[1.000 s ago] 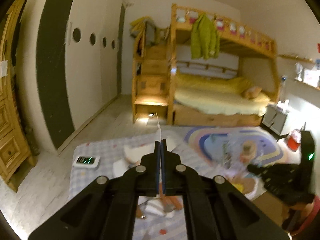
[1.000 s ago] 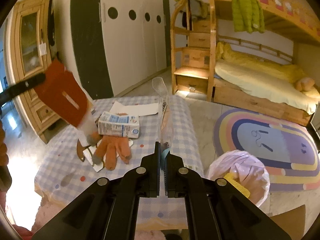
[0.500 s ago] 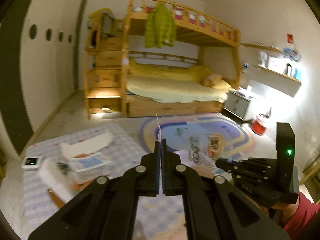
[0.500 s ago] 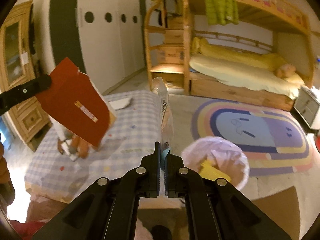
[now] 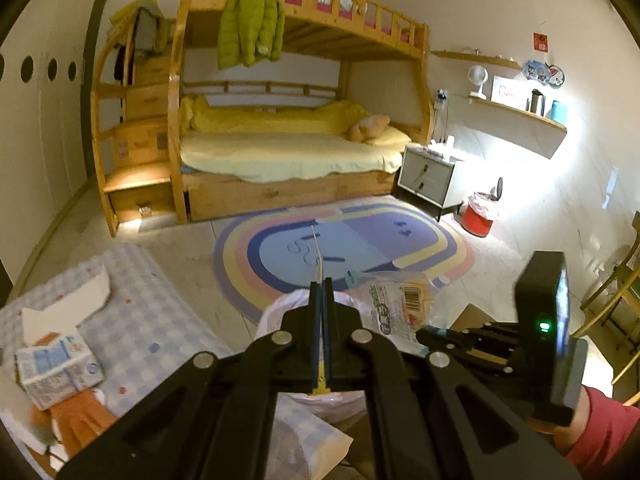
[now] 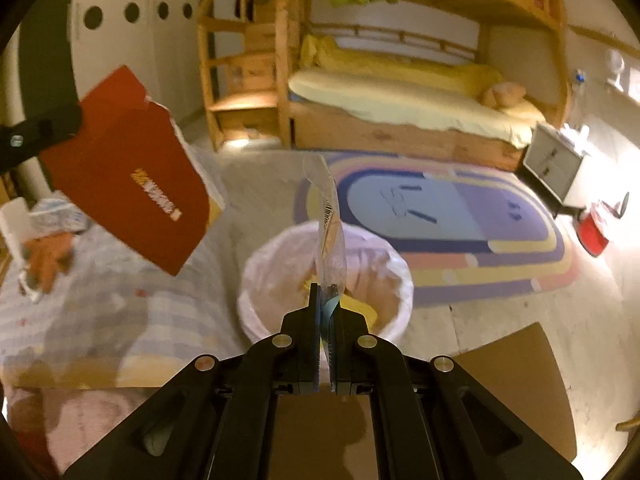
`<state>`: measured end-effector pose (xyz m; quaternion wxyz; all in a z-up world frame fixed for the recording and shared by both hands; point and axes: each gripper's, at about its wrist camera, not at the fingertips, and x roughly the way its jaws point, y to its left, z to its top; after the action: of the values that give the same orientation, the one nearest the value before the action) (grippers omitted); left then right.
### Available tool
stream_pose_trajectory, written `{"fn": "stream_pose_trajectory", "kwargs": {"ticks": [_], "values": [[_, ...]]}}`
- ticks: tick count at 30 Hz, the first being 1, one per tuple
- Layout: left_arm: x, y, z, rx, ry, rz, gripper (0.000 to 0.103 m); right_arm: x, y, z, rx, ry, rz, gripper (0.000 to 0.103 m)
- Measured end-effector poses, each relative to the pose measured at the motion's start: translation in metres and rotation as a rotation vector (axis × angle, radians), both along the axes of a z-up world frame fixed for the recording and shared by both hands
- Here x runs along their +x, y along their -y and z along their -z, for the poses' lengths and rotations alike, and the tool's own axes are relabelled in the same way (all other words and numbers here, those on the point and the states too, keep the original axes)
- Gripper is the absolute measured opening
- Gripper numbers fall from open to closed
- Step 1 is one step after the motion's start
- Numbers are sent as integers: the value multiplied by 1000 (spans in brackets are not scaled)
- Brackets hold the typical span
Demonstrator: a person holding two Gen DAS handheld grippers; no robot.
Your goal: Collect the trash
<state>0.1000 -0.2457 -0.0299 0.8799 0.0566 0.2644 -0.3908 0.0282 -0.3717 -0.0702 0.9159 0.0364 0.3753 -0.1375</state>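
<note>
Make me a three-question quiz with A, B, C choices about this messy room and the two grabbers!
1. Where is the white-lined bin?
A. On the bed
B. On the floor beside the checked table
C. On the shelf

2. What colour is the card in the left gripper?
A. Red
B. Green
C. Blue

3. How is the right gripper?
A. Wide open
B. Shut on a clear wrapper
C. Out of view

Answers: 1 B, the bin stands by the table edge; 2 A, the card is plainly red; 3 B, the fingers pinch the wrapper.
</note>
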Motion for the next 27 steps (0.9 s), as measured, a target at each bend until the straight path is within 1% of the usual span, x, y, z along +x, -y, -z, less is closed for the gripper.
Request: {"fn": "stream_pose_trajectory", "kwargs": {"ticks": [3,4,6,8,9,10,15,18,23,27], "values": [[4,1,7,13,-19,-2,0,15,15,18,18,-33,13,4],[6,1,8,14,-25,-3,0,22,19,24,29,-44,14,7],[11,3,9,19,-30,-6,0,30,25,32,32,-55,22,7],[14,4,11,23,-36,-10,0,37,30,39,44,-65,26,16],[14,4,11,25,-37,-11,0,39,33,41,50,-69,29,28],[16,4,11,28,-39,-12,0,40,33,42,53,-69,26,34],[19,10,16,40,-54,-8,0,30,35,36,65,-50,33,35],[18,18,20,43,-61,8,0,17,38,25,74,-31,51,35],[21,44,27,53,-71,46,0,-3,43,5,65,10,75,35],[34,67,33,46,-103,70,0,-9,50,-3,61,32,86,35]]}}
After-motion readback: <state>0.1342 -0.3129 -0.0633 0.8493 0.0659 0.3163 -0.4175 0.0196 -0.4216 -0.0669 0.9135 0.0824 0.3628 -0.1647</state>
